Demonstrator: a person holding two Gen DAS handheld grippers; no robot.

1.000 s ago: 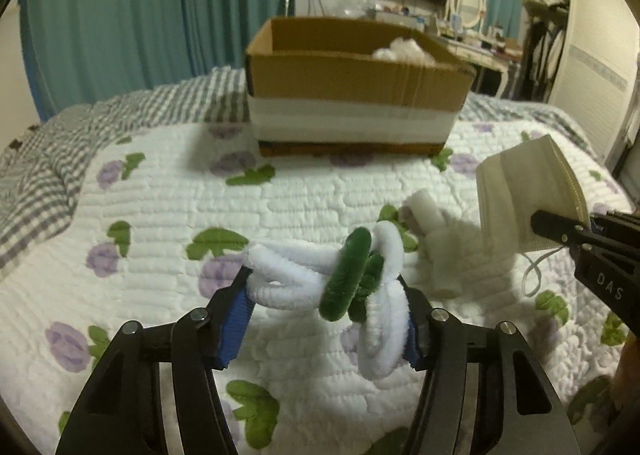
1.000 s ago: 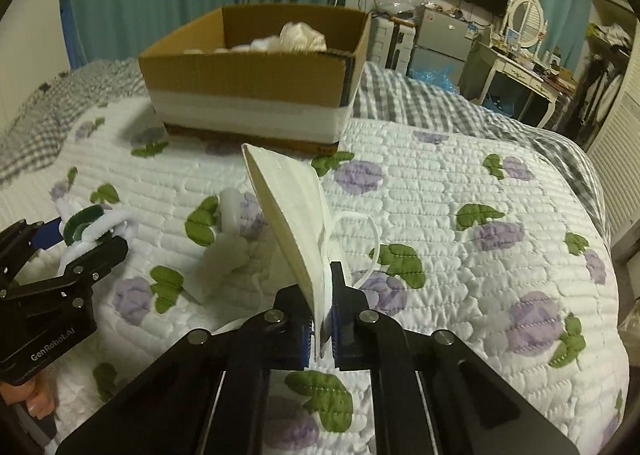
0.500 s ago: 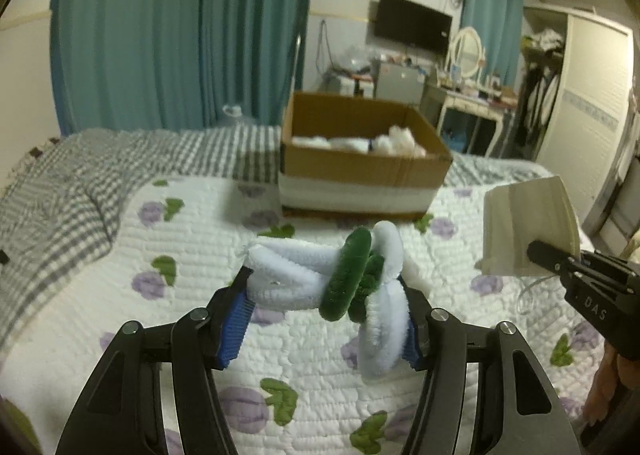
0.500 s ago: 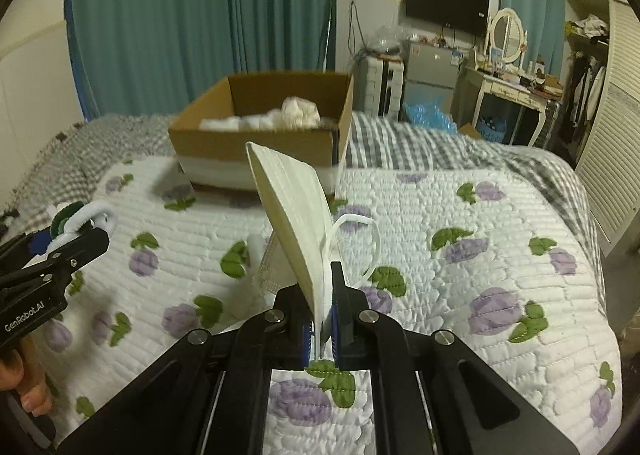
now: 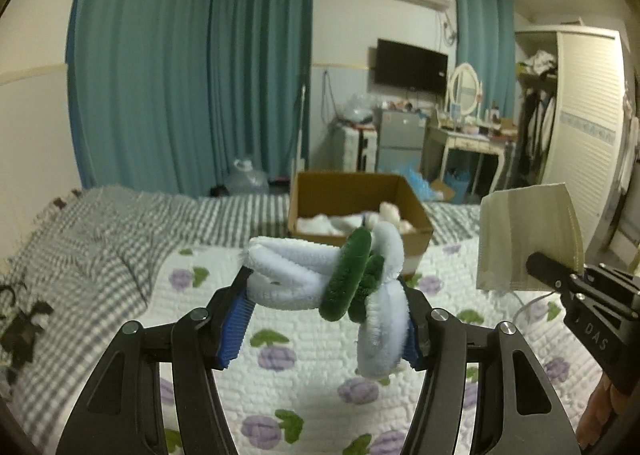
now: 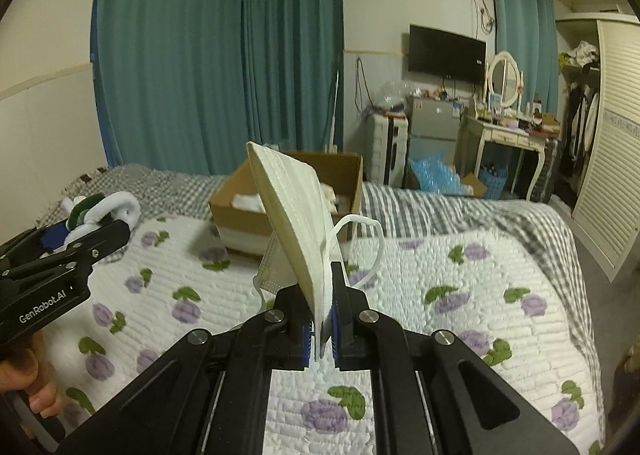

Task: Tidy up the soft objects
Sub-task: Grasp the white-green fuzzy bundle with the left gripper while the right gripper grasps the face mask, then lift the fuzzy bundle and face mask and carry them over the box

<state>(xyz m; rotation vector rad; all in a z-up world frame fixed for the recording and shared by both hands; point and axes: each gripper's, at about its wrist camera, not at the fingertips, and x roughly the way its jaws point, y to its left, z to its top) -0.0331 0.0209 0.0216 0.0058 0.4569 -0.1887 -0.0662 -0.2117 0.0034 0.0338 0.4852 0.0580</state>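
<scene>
Now, step: I am carrying two soft things, both lifted clear of the bed (image 6: 460, 267), toward the box (image 5: 360, 191) at its far end.
Left tool (image 5: 326, 319): clenched on a bundle of white and green fuzzy loops (image 5: 340, 275).
Right tool (image 6: 322, 319): pinched tight on a folded mask (image 6: 296, 211), which stands upright above it, ear loop dangling.
Next: I judge both must travel forward over the box's open top, then let go.
Box: already holds white soft items.
Hidden: the box's near wall sits behind the loops; its contents are blurred.
</scene>
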